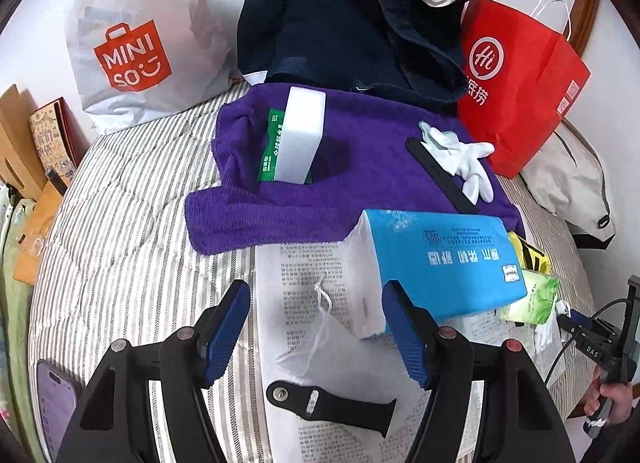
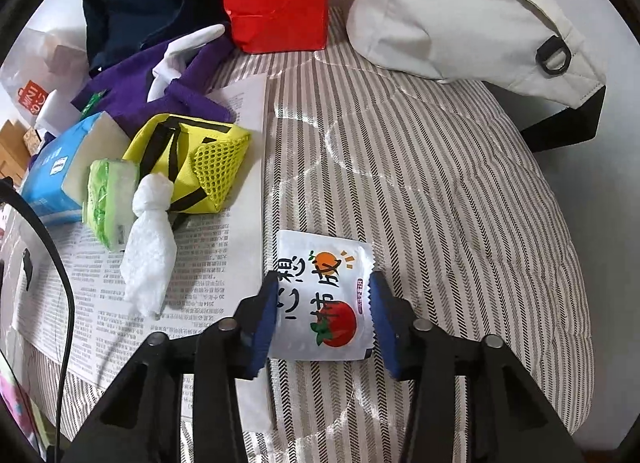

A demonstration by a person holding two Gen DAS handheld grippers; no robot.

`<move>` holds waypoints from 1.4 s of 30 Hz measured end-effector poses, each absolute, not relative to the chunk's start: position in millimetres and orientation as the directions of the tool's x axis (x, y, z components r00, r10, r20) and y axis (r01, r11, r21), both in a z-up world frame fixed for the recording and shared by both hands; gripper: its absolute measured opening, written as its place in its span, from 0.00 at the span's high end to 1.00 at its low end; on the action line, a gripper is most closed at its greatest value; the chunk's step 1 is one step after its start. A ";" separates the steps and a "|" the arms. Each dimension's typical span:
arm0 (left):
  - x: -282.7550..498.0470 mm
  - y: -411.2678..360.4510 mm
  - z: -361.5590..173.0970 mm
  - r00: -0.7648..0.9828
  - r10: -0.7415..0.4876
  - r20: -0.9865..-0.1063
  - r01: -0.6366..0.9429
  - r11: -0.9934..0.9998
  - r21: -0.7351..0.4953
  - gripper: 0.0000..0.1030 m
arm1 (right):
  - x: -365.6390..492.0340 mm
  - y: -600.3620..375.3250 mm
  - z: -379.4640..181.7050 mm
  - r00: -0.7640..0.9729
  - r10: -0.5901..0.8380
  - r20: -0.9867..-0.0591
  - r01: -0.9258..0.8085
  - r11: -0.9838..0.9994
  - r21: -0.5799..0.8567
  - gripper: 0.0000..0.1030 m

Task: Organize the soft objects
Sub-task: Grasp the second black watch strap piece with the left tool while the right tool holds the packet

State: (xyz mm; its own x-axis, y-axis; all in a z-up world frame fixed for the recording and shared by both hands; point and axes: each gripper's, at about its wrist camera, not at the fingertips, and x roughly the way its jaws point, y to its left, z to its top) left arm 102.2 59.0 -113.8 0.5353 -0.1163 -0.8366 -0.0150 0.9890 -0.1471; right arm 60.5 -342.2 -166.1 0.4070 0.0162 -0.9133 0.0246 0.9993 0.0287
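Through the left wrist camera we saw our left gripper hanging over the newspaper spread on the striped bed, its jaws spread with nothing between them; a small white drawstring pouch and a black strap lay on the paper below. The blue tissue pack leaned against the edge of the purple towel, which carried a white block in a green wrapper, a white glove and a second black strap, so the soft things seemed to be gathered there in front of the navy garment, the red paper bag and the white shopping bag. At the right edge a hand held the other tool's handle. Through the right wrist camera, our right gripper had the white snack packet between its blue pads, the jaws pinching it by its two side edges, though we could not be sure how firmly. The packet lay flat on the bed beside the newspaper's edge, apart from the pile, and we judged it was being taken up to join the yellow mesh pouch, the green tissue pack and the knotted white cloth. A pale bag rested well beyond.
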 end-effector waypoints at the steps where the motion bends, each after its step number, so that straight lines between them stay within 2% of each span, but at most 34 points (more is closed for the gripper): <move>1: 101.0 59.2 -114.4 0.536 -0.116 -0.836 -0.016 0.989 -0.148 0.35 | 60.1 -341.6 -165.2 0.410 0.015 -0.912 0.019 1.000 0.025 0.63; 6: 90.5 64.0 -119.6 0.529 -0.121 -0.840 -0.018 0.988 -0.154 0.35 | 60.9 -343.3 -159.3 0.407 0.034 -0.913 0.022 0.999 0.047 0.69; 16: 73.3 63.0 -136.0 0.505 -0.135 -0.852 -0.011 0.987 -0.163 0.34 | 59.7 -334.8 -121.6 0.471 0.068 -0.880 0.003 0.997 0.079 0.70; 20: 76.6 45.0 -132.5 0.515 -0.173 -0.840 0.043 0.983 -0.176 0.34 | 58.4 -326.6 -111.2 0.485 0.092 -0.869 -0.016 0.995 0.096 0.70; 24: 81.0 23.6 -126.1 0.532 -0.149 -0.833 0.094 0.989 -0.117 0.27 | 55.4 -318.8 -105.0 0.493 0.110 -0.863 -0.033 0.994 0.107 0.70; 42: 42.6 28.6 -163.4 0.454 -0.116 -0.883 0.073 0.993 -0.093 0.24 | 48.9 -290.1 -115.3 0.469 0.184 -0.864 -0.119 0.982 0.145 0.69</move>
State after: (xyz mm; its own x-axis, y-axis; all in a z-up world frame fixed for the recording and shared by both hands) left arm 42.6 28.6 -163.4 0.4539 -0.1162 -0.8834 0.0731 0.9930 -0.0931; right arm 48.9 -290.1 -115.3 0.4692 0.1843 -0.8637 -0.1192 0.9822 0.1449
